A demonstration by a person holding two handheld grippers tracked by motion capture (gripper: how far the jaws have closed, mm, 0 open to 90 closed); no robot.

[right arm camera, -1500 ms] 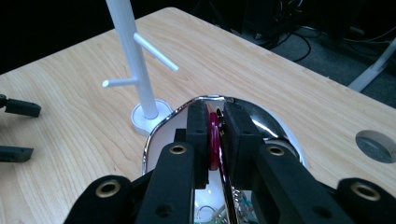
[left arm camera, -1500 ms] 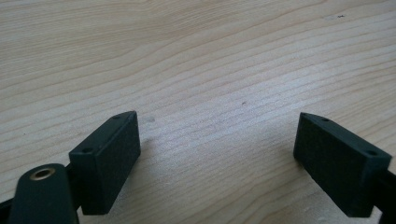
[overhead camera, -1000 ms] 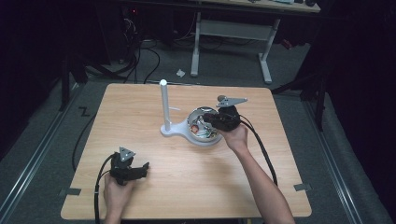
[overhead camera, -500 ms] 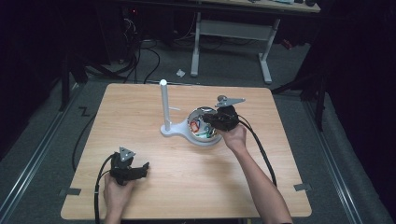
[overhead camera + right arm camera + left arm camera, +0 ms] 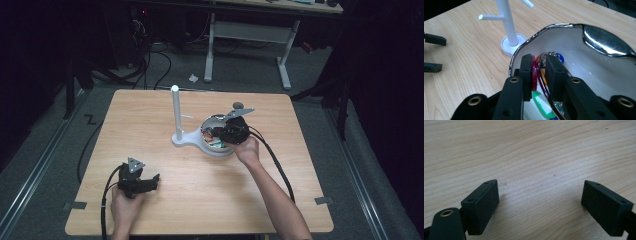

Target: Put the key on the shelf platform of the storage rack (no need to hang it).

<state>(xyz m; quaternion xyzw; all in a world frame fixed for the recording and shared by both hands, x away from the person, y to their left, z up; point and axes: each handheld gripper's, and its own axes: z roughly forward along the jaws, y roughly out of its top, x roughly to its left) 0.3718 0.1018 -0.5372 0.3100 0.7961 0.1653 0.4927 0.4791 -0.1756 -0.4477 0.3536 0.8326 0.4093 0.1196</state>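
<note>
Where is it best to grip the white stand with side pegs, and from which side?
Probably the bare upright pole of the white stand, between base and pegs, approached level from the table's open left side: the pole is slim and vertical, and the bowl crowds its right side.

Dim room, dark toward both sides. Light wooden table [image 5: 150, 115] with rounded corners, on grey carpeted floor [image 5: 45, 145]. Grey tape tabs [image 5: 74, 205] at its near left and near right edges. Beyond its far edge, a white-legged desk [image 5: 247, 37], black cables [image 5: 150, 62] snaking across the floor, a scrap of white paper [image 5: 193, 78]. Metal rail [image 5: 35, 172] along the left side.
</note>
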